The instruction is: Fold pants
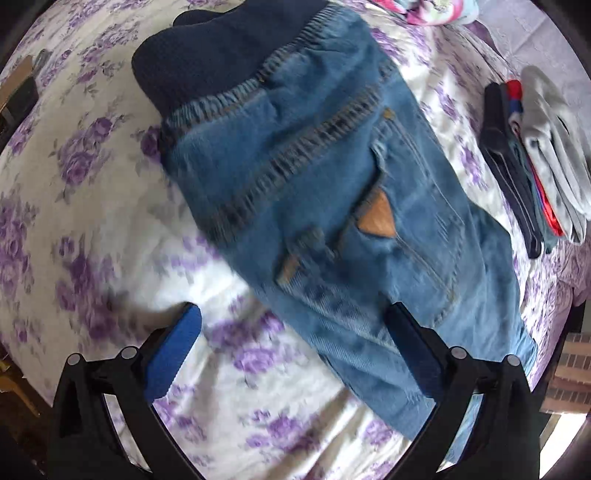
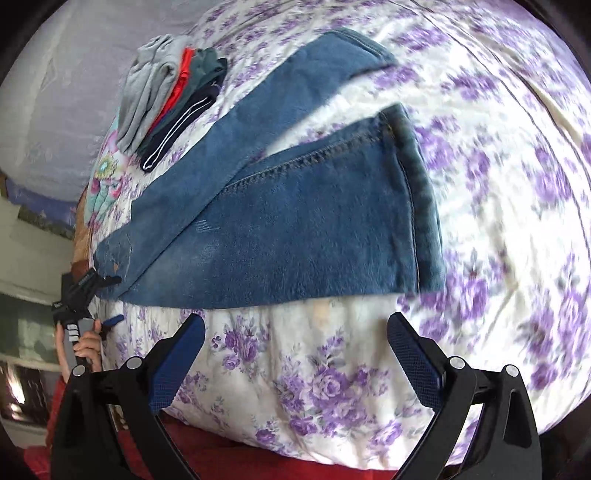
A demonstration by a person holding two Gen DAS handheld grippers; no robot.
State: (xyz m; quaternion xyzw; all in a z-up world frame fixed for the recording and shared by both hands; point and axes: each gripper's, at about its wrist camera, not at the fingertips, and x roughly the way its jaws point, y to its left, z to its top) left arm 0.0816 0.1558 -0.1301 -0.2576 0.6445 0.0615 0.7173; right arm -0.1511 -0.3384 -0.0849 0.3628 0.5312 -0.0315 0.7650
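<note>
Blue denim pants (image 1: 332, 192) lie flat on a bed with a purple-flowered sheet (image 1: 92, 184). The left wrist view shows the elastic waistband, a dark blue lining and a back pocket with a tan patch. My left gripper (image 1: 291, 314) is open and empty, just above the waist end, its right finger over the denim. The right wrist view shows the two legs (image 2: 295, 221) spread in a V, hems toward the right. My right gripper (image 2: 295, 325) is open and empty, hovering just short of the near leg's lower edge. The left gripper (image 2: 92, 295) shows at the far left there.
A stack of folded clothes (image 1: 535, 158), grey on top, lies on the bed beside the pants; it also shows in the right wrist view (image 2: 166, 99). A colourful cloth (image 1: 436, 11) lies at the far edge. The bed's near edge (image 2: 295, 454) sits below my right gripper.
</note>
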